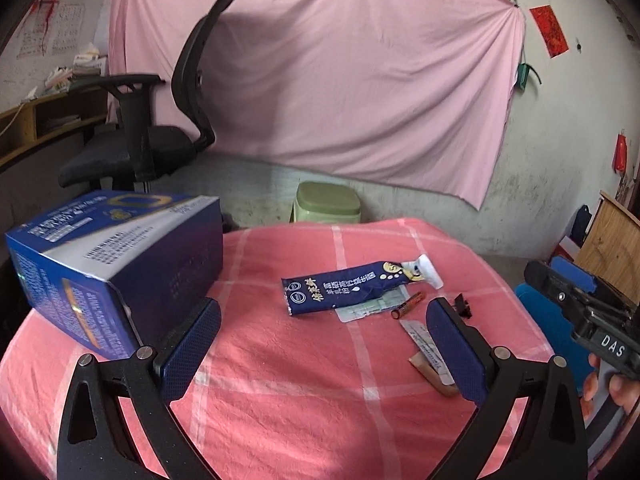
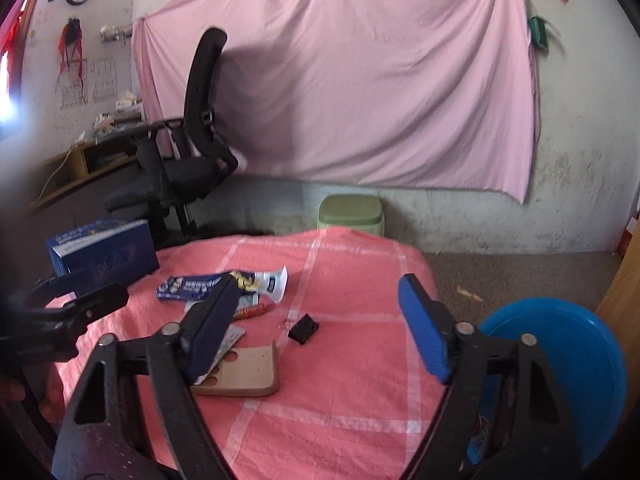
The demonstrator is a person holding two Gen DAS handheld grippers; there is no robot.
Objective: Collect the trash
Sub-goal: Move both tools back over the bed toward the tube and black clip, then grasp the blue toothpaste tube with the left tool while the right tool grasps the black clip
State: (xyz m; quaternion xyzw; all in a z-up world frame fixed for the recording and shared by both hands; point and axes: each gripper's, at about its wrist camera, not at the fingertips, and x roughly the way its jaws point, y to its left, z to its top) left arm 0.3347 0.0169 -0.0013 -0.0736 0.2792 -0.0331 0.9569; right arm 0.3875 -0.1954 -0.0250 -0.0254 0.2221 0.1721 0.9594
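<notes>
With both the left claw and the right claw spread and empty above the bench, the crumpled blue tube mid-bench overlaps papers and a battery, so a careless pinch might drag those along.

I see a table w/ a cloth on it. The box sits on its left side. The tube lies in the middle, w/ a battery just right of it. A clip lies right of the battery. A card lies near me. The chair & stool stand behind the table. The bin is at the right.
</notes>
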